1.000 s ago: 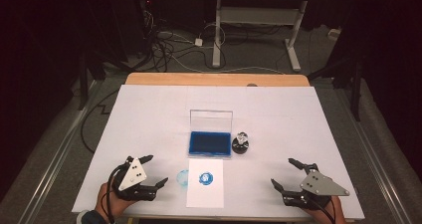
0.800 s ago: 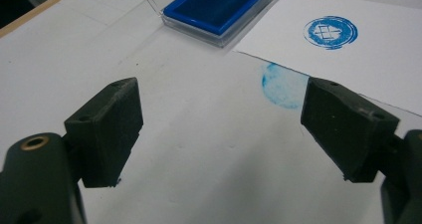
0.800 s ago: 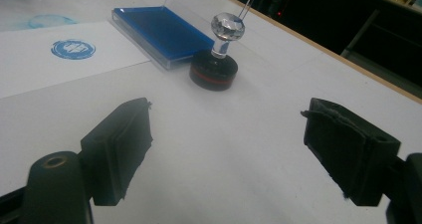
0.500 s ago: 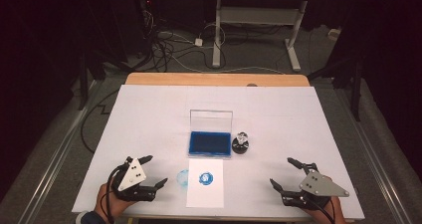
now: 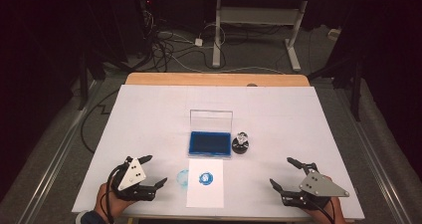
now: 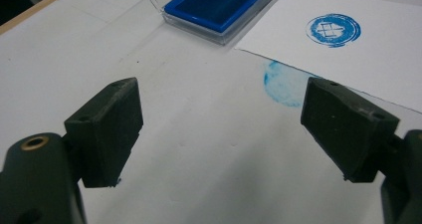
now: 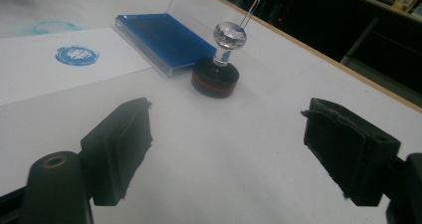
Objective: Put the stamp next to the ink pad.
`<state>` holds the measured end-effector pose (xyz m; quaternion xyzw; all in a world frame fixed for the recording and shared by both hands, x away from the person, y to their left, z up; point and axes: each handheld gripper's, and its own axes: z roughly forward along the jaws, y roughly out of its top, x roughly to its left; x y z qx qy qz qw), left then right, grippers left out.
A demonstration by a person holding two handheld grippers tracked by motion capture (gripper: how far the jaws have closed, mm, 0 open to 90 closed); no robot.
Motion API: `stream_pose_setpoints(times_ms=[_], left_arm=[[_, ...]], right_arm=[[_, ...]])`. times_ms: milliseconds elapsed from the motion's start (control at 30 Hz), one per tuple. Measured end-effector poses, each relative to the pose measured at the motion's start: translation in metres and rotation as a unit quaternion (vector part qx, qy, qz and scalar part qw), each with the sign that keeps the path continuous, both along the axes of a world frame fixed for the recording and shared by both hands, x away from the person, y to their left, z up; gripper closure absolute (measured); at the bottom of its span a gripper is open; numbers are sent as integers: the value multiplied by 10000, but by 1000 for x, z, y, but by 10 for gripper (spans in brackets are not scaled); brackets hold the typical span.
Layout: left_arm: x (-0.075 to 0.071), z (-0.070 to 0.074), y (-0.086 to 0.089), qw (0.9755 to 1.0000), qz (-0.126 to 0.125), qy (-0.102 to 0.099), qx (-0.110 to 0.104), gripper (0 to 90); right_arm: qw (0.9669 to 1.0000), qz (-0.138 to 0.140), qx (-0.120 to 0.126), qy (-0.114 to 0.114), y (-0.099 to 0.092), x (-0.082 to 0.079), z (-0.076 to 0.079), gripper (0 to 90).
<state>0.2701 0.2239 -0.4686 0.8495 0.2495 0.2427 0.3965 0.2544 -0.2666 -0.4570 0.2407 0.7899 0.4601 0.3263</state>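
Observation:
A blue ink pad (image 5: 210, 143) (image 6: 219, 7) (image 7: 164, 41) lies mid-table in a clear case with its lid (image 5: 211, 120) raised. To its right stands a round black stamp (image 5: 241, 144) (image 7: 216, 75) with a crystal knob. A white sheet (image 5: 205, 182) (image 6: 358, 50) (image 7: 59, 69) in front of the pad bears a round blue print (image 5: 205, 177) (image 6: 333, 30) (image 7: 76, 55). My left gripper (image 5: 149, 170) (image 6: 221, 129) rests open at the front left, nothing between its jaws. My right gripper (image 5: 284, 173) (image 7: 226, 144) rests open at the front right, empty, facing the stamp.
A blue ink smudge (image 5: 182, 177) (image 6: 283, 82) marks the white table cover (image 5: 149, 119) just left of the sheet. The wooden table edge (image 5: 214, 79) runs along the back. Beyond it, cables (image 5: 169, 50) and a desk frame (image 5: 254, 30) stand on the floor.

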Motion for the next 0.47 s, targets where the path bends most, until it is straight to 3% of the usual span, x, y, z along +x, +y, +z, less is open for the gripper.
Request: stream_pose_setpoints(times_ms=[467], left_arm=[[3,0,2,10000,41,0,-24,159]], right_arm=[[10000,-11,12,3,0,1,0,185]])
